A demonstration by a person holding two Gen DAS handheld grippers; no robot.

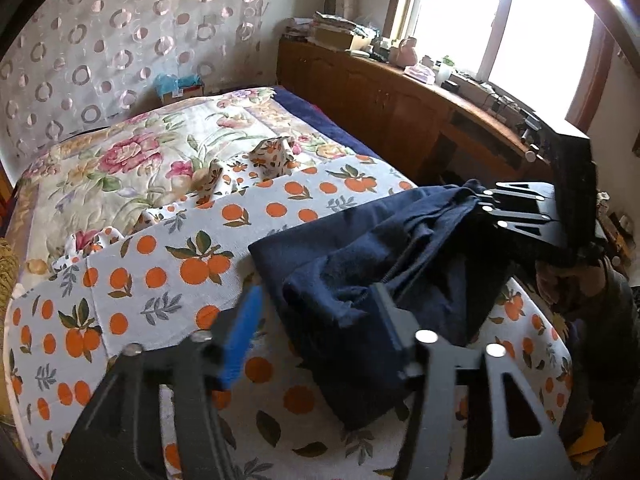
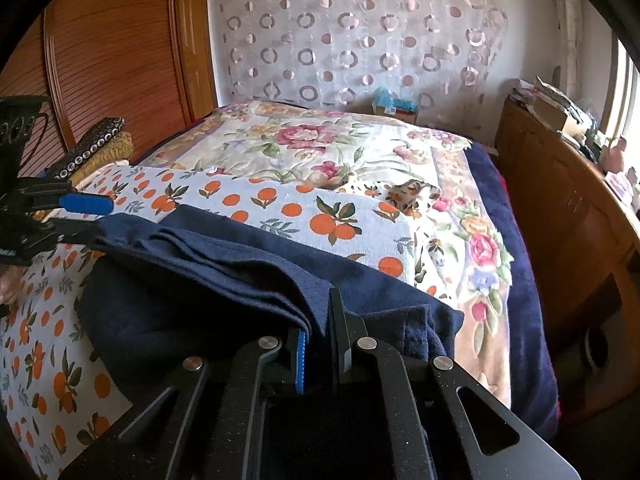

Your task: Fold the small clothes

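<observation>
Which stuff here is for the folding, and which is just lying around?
For the folding:
navy garment
left tool, open
right tool, shut on the garment
orange-print sheet it lies on

Just lying about:
floral quilt
small orange-print cloth
blue tissue box
clutter on the wooden cabinet

A dark navy garment (image 1: 360, 264) lies bunched and partly folded on the orange-print sheet (image 1: 160, 240).

Right hand-held gripper (image 2: 318, 344) clamped on navy garment (image 2: 224, 276) edge; garment draped over orange-print sheet (image 2: 280, 204).
</observation>
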